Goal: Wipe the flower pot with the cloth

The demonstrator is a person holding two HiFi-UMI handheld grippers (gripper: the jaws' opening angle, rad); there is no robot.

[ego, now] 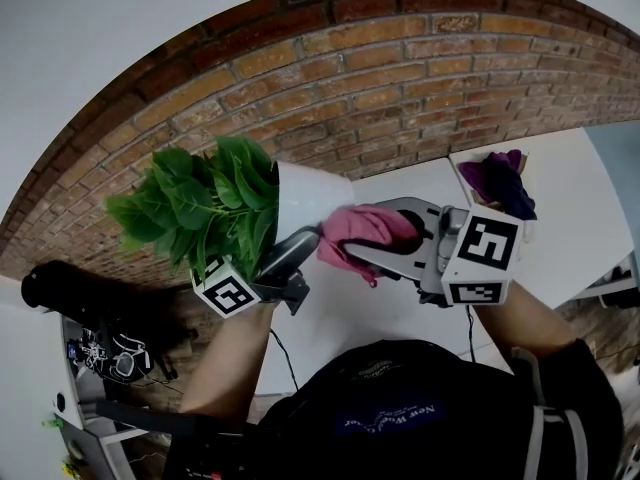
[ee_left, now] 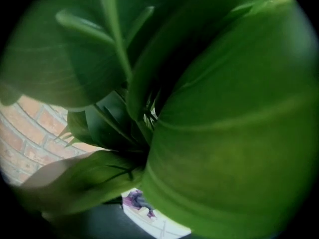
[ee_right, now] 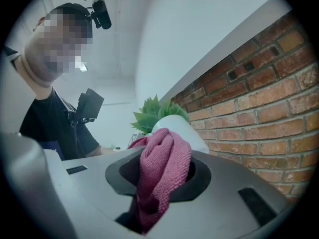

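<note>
Only legible print: upside-down lettering on the dark shirt (ego: 385,415), looks like "New World Order", partly unclear.

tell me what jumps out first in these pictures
A pink cloth clamped in the right gripper sits against a white pot tipped on its side in mid-air, at the centre of the head view. The pot's bushy green plant points left, swamping the left gripper that seems to hold the rim, with a brick wall behind.
</note>
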